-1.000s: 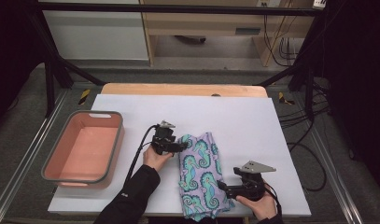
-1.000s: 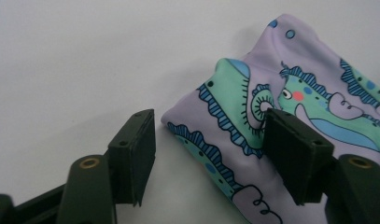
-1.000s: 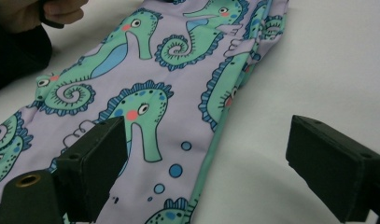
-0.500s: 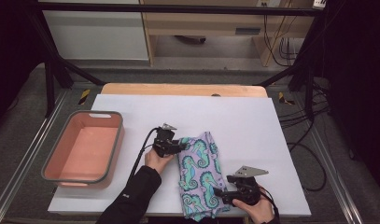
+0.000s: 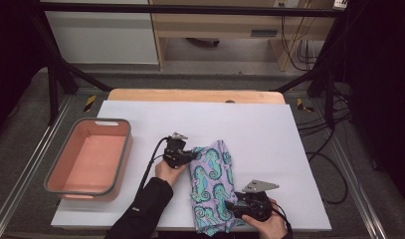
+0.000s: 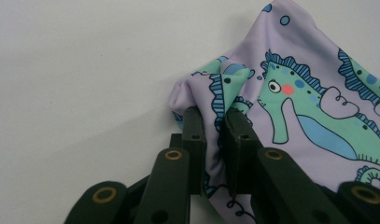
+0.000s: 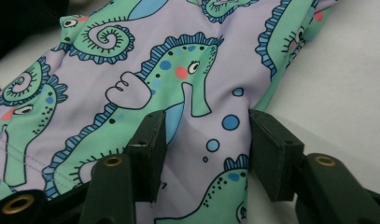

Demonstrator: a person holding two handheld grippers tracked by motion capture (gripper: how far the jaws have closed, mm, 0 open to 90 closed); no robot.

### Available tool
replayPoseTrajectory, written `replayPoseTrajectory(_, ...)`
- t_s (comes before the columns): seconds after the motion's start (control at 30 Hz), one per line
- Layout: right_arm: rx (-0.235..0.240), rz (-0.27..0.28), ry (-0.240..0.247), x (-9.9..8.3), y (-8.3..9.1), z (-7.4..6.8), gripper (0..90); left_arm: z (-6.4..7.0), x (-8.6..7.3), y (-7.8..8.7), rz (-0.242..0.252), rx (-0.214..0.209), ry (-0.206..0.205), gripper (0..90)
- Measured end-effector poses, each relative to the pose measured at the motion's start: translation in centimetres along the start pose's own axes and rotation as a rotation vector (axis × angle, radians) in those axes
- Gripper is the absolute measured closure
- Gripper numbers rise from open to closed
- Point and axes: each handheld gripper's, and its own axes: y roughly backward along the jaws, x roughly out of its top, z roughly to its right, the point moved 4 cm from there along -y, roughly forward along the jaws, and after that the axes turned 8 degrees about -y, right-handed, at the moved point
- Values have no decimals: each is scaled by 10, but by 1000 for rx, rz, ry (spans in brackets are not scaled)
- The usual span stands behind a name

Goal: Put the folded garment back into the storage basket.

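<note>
1. The seahorse-print cloth (image 5: 211,186) lies crumpled on the white table (image 5: 269,134), near its front edge; the cloth's nearest end is cut off at the bottom of the high view.
2. The left gripper (image 6: 214,122) pinches a bunched corner – its jaws are nearly together, with fabric between them.
3. The right gripper (image 7: 204,135) is spread wide over the cloth, gripping nothing.
4. A pink tub (image 5: 90,157) sits well to the left.

No readable text, label or number anywhere — just pictures, no lettering.

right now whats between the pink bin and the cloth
In the high view, the left gripper and its hand, on white table, lie between bin and cloth.
</note>
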Motion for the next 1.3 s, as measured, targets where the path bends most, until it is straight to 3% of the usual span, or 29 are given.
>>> replayPoseTrajectory(0.13, -19, -7, -32, 0, 0, -1, 580, 1, -1, 0, 4, 9, -42, 794)
replayPoseTrajectory(0.23, -39, -8, -57, 0, 0, -1, 654, 1, -1, 0, 7, 12, -46, 797)
replayPoseTrajectory(0.3, -22, -27, -67, 1, 1, -2, 733, 1, -1, 0, 6, 11, -45, 799)
replayPoseTrajectory(0.33, 9, -38, -85, 0, 0, -3, 766, 1, -1, 0, 6, 11, -45, 799)
replayPoseTrajectory(0.53, 13, -42, -82, 0, -1, -4, 820, 0, 0, 0, 2, -7, -23, 807)
replayPoseTrajectory(0.73, 38, -44, -114, 2, -1, -2, 842, -3, 2, 4, 24, -52, 24, 822)
replayPoseTrajectory(1.0, 52, -35, -117, 5, 4, -1, 843, 1, 10, 16, 71, -65, 2, 826)
replayPoseTrajectory(1.3, 51, -23, -114, 5, 5, 0, 844, 17, 31, 34, 114, -80, -48, 828)
